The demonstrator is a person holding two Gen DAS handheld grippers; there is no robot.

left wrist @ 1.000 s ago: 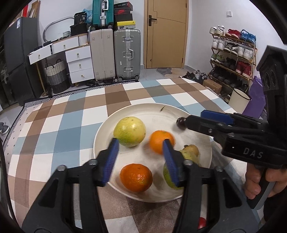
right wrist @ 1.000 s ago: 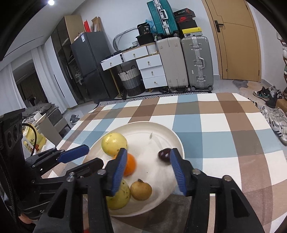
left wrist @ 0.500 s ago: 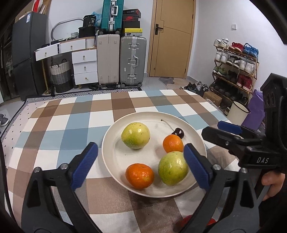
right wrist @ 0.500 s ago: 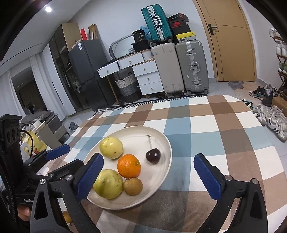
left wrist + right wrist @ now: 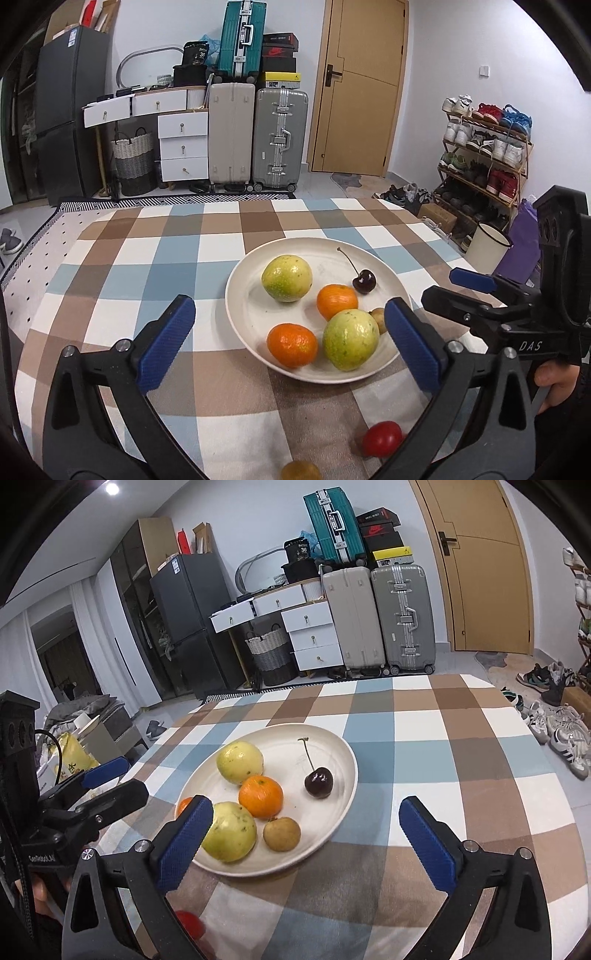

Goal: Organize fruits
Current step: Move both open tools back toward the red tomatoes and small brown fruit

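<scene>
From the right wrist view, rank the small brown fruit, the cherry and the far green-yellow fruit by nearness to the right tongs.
1. Small brown fruit, at the plate's near edge, closest to the right tongs.
2. Cherry, mid-plate, right side.
3. Far green-yellow fruit, at the plate's back left.

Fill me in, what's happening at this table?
A person is sorting fruit with two handheld grippers. The left gripper and right gripper are both open and empty, hovering at the white plate. On it lie two guavas, two oranges, a cherry and a small brown fruit. A red fruit sits off-plate on the cloth.
</scene>
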